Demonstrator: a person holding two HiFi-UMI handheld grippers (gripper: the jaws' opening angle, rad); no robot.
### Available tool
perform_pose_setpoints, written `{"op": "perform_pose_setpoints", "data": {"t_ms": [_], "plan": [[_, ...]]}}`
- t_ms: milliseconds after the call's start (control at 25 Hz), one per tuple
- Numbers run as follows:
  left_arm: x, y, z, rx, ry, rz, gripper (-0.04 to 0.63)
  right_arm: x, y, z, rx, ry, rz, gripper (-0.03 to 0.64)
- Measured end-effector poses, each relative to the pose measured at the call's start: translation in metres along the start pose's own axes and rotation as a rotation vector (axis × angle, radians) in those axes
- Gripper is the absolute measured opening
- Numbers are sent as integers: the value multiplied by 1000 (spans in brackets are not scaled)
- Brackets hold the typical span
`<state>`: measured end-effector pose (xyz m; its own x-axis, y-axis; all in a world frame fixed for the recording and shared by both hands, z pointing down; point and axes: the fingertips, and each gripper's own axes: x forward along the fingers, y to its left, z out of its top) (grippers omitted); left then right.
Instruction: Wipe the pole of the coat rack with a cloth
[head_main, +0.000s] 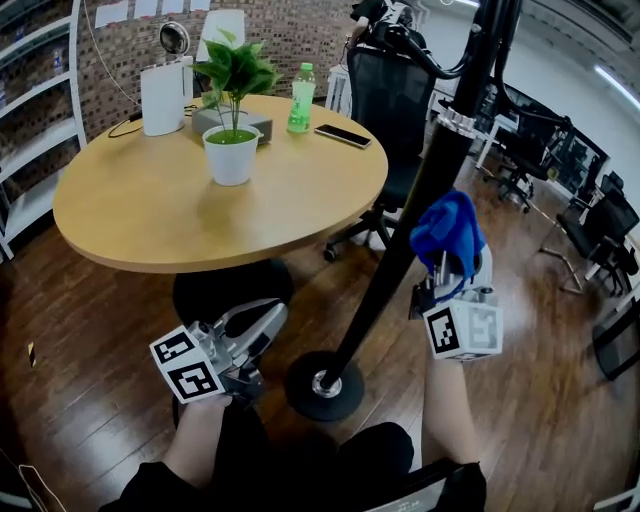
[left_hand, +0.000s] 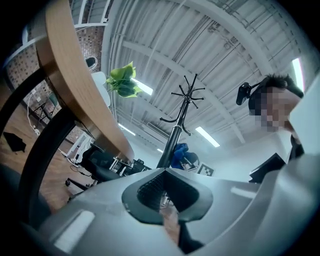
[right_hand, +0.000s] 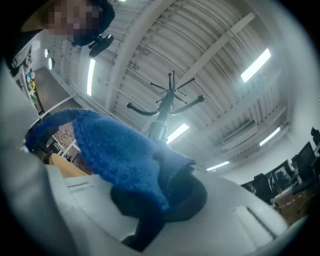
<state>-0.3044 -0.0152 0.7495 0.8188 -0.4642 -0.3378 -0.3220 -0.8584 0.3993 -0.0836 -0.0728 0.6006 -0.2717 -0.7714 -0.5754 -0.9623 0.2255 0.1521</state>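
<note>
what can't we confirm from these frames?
- Cloth-pole contact: in the head view the blue cloth overlaps the pole; touching or just in front, cannot tell.
- Pole's lower part: in the right gripper view the cloth covers it.
- Rack hooks: cut off by the head view's top edge.
- Bottle label: head view, too small.

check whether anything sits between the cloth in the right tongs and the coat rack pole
Nothing visible does. The blue cloth, clamped in the right tongs, sits close beside the pole on its right, with no object between them. The left tongs hang low near the base, off that path.
</note>
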Motion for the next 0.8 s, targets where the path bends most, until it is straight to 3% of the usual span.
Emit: {"op": "perform_pose_setpoints", "data": {"t_ms": [240, 560, 800], "plan": [[7, 14, -27, -24, 61, 14, 5, -70, 8, -125, 179, 185, -40, 15], [13, 35, -60, -54, 129, 37, 5, -198, 46, -309, 362, 511, -37, 15], [17, 39, -79, -67, 160, 37, 5, -260, 61, -408, 485, 760, -60, 15]]}}
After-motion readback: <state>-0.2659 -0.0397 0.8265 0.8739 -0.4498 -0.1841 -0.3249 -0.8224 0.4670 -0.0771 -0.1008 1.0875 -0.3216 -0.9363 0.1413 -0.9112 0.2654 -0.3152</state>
